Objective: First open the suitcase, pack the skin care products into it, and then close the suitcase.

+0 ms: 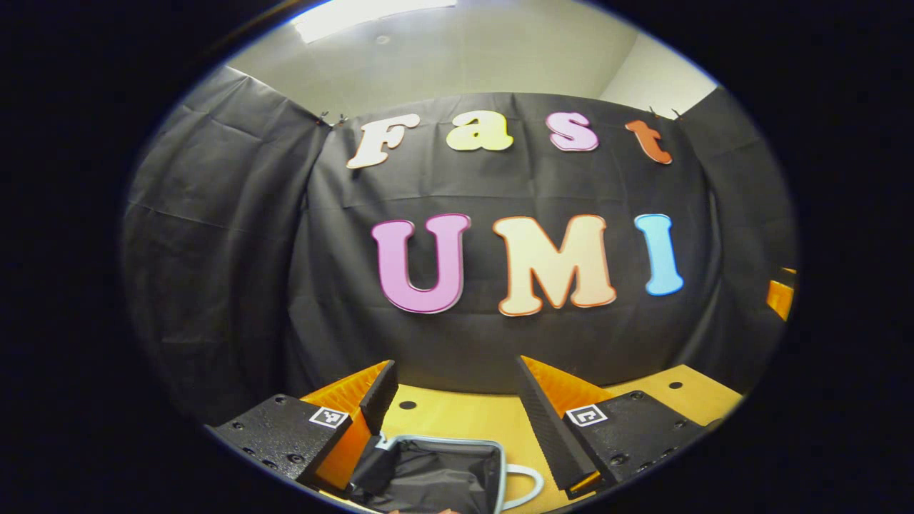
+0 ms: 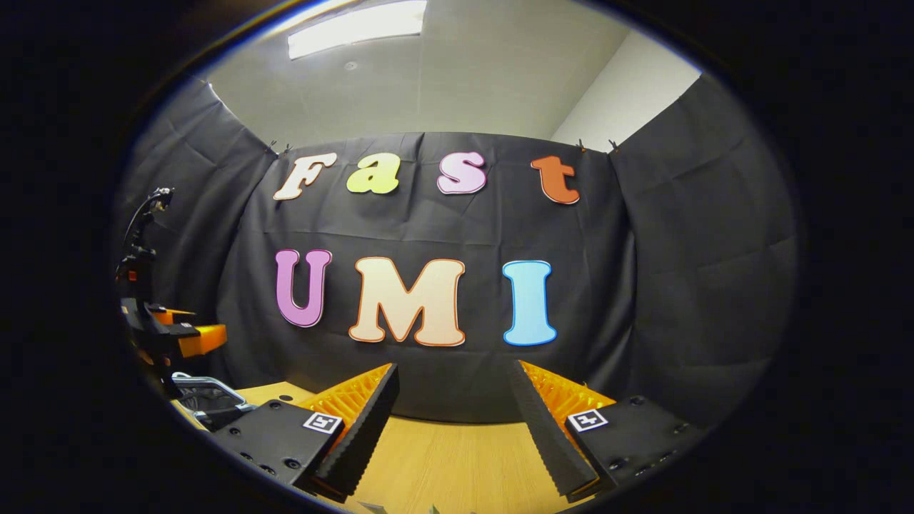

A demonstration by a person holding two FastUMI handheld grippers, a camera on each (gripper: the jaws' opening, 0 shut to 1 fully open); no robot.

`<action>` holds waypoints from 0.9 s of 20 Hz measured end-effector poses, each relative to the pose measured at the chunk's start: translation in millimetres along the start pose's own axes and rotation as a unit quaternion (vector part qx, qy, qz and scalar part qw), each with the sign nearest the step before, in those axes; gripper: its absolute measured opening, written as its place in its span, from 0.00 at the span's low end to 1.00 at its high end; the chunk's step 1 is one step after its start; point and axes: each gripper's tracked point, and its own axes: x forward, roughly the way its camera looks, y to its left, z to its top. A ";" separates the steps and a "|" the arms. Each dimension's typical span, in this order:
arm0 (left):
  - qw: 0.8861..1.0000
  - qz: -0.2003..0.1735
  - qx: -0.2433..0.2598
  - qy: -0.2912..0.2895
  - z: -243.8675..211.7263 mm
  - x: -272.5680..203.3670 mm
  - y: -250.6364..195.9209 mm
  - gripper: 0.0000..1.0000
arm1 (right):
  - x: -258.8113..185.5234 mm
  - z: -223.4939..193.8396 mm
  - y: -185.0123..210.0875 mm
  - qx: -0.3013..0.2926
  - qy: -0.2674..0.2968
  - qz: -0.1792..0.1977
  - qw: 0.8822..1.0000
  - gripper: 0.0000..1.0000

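Suitcase (image 1: 435,471) open below left claw (image 1: 457,400) — perhaps its rim (image 2: 203,389) beside right claw (image 2: 457,407).

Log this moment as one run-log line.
left gripper: open, above open suitcase | right gripper: open, over bare table | products: none in view

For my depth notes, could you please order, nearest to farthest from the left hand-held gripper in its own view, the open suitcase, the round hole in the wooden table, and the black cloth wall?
1. Open grey-rimmed, black-lined suitcase, low between the fingers.
2. Round hole in the yellow wooden table, beyond it.
3. Black cloth wall, behind.
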 end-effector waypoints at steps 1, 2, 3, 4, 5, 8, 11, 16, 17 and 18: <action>1.000 -0.010 -0.001 0.004 -4.5 -3.5 -14.1 0.94 | -2.4 -1.6 -4.9 0.000 0.002 0.002 1.000 0.98; 1.000 -0.021 -0.003 0.009 -9.3 -7.6 -28.3 0.95 | -4.9 -2.7 -8.7 0.000 0.003 0.004 1.000 1.00; 0.999 -0.033 -0.007 0.015 -14.3 -9.8 -43.5 0.94 | -7.3 -3.7 -13.2 -0.001 0.002 0.005 1.000 0.98; 0.999 -0.044 -0.011 0.020 -19.9 -13.3 -57.4 0.94 | -8.4 -4.9 -17.2 -0.001 0.003 0.007 1.000 1.00; 0.998 -0.055 -0.013 0.026 -28.3 -17.6 -70.5 0.94 | -9.3 -5.6 -21.3 0.000 0.004 0.007 1.000 0.98; 0.995 -0.088 -0.008 0.052 -52.4 -29.8 -109.9 0.95 | -13.3 -12.0 -31.7 0.001 0.013 0.012 1.000 0.98; 0.990 -0.117 0.003 0.082 -79.1 -42.6 -144.0 0.95 | -18.0 -15.2 -40.4 -0.005 0.018 0.016 1.000 1.00; 0.978 -0.158 -0.001 0.136 -122.2 -61.6 -187.8 0.95 | -23.8 -20.2 -48.9 -0.009 0.026 0.021 0.999 1.00; 0.976 -0.165 0.000 0.144 -129.0 -64.5 -194.6 0.95 | -24.6 -21.5 -50.8 -0.010 0.028 0.021 0.999 1.00; 0.973 -0.172 0.001 0.154 -136.7 -66.5 -201.2 0.95 | -26.3 -21.5 -52.7 -0.012 0.029 0.022 0.999 0.99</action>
